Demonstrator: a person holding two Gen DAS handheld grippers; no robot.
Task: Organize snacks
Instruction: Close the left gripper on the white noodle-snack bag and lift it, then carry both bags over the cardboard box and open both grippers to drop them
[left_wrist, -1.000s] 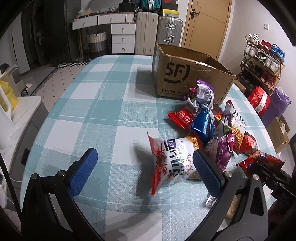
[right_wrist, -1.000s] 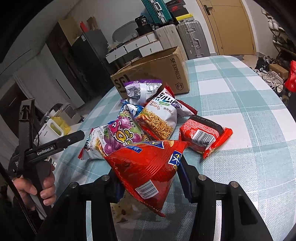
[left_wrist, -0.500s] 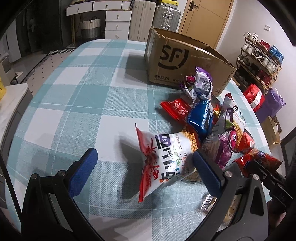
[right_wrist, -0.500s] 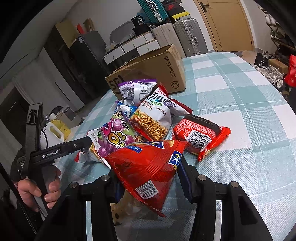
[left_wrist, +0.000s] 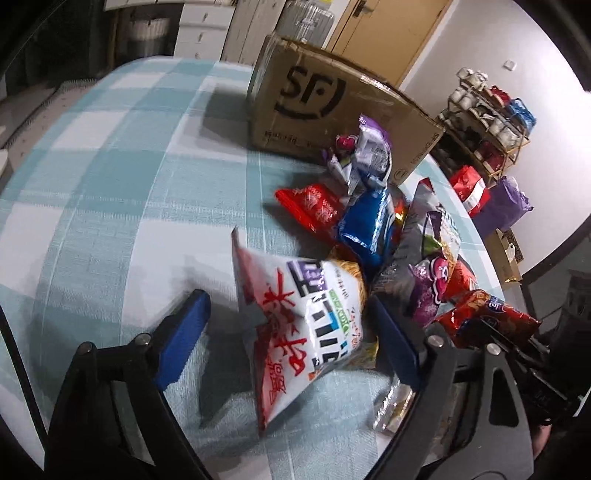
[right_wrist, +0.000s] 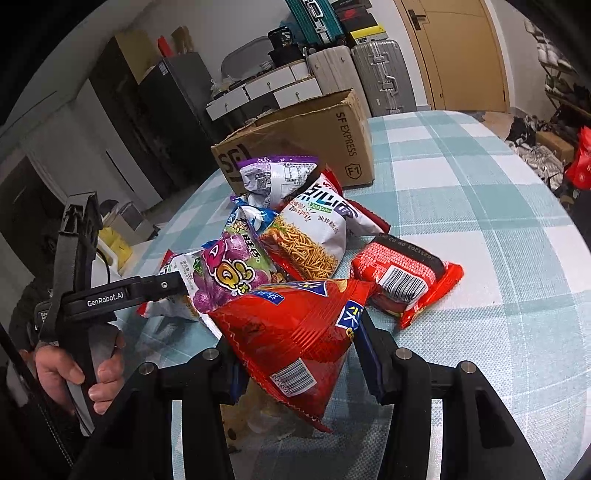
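Left gripper (left_wrist: 288, 325) angled down, closing around white bag (left_wrist: 299, 325) (untouched), right gripper (right_wrist: 299, 354) clamping red bag (right_wrist: 291, 332)

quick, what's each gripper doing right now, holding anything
Left gripper: closing around the white noodle snack bag, fingers not yet pressing it.
Right gripper: shut on the red chip bag.

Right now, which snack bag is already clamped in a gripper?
The red bag, pinched by the right gripper. The white noodle bag only sits between the left gripper's closing jaws.
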